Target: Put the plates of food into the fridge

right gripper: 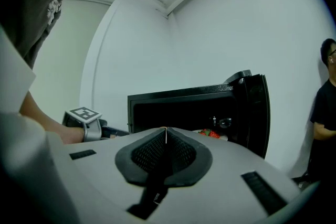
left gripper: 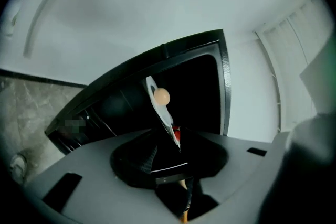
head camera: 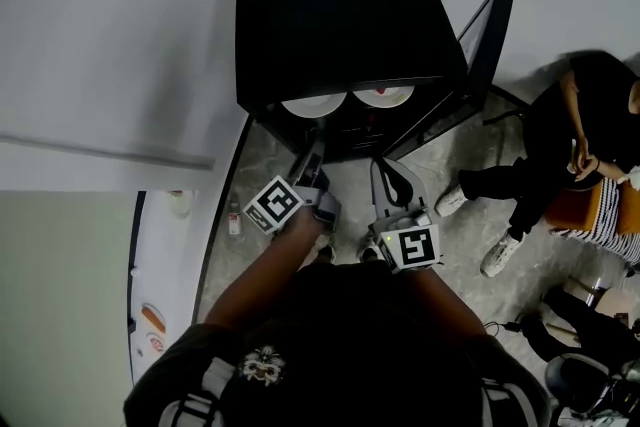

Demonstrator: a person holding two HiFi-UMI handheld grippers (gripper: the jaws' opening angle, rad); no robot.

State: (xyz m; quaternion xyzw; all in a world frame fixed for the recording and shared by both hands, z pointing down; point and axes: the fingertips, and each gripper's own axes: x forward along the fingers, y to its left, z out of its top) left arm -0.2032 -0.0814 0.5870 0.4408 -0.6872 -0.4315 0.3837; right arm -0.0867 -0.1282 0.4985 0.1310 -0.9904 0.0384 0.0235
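Note:
The black fridge (head camera: 340, 15) stands on the floor with its door (head camera: 487, 40) swung open to the right. Two white plates lie side by side on a shelf inside: the left plate (head camera: 313, 105) and the right plate (head camera: 384, 96). My left gripper (head camera: 312, 153) reaches to the fridge mouth just below the left plate. In the left gripper view that plate (left gripper: 157, 107) appears edge-on with a round pale egg (left gripper: 161, 95) and red food on it; the left gripper (left gripper: 167, 153) is open, its pads off the rim. My right gripper (right gripper: 166, 136) is shut and empty, held before the fridge.
A person (head camera: 560, 150) sits on a chair to the right of the fridge door, feet on the stone floor. A white counter (head camera: 165, 305) runs along the left, with a small bottle (head camera: 234, 218) on the floor beside it. White wall behind the fridge.

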